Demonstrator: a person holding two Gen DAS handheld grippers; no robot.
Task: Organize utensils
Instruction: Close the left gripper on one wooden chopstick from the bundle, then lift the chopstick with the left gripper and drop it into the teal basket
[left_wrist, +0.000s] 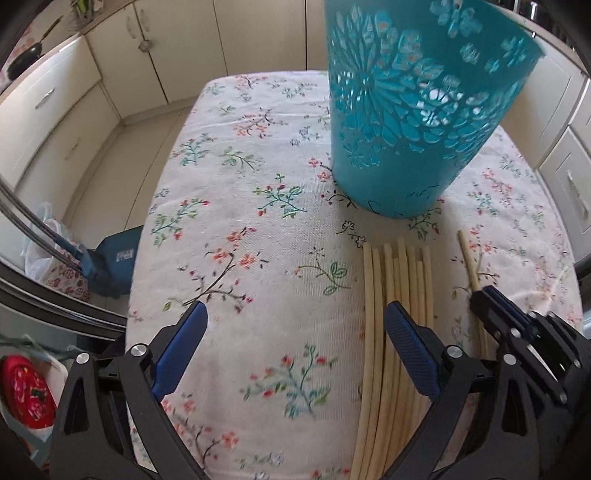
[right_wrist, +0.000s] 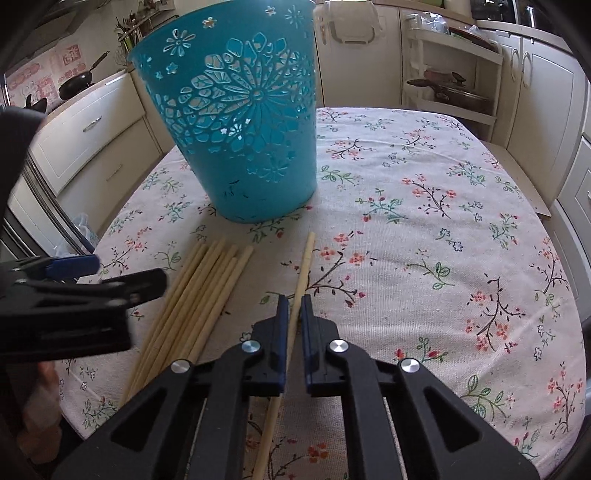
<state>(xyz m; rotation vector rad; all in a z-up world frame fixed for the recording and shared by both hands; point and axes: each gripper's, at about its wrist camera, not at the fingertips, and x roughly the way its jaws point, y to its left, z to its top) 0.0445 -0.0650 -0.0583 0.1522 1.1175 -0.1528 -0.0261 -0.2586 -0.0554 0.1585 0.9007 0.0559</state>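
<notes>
A teal cut-out plastic basket stands upright on the floral tablecloth. Several pale wooden chopsticks lie in a bundle in front of it. One single chopstick lies apart to their right. My right gripper has its jaws closed around this single chopstick, low at the cloth. My left gripper is open and empty, hovering over the cloth just left of the bundle; its fingers show at the left of the right wrist view.
The table carries a floral cloth and has rounded edges. Cream kitchen cabinets surround it. A shelf rack with pots stands behind the table. A blue box and bags sit on the floor at left.
</notes>
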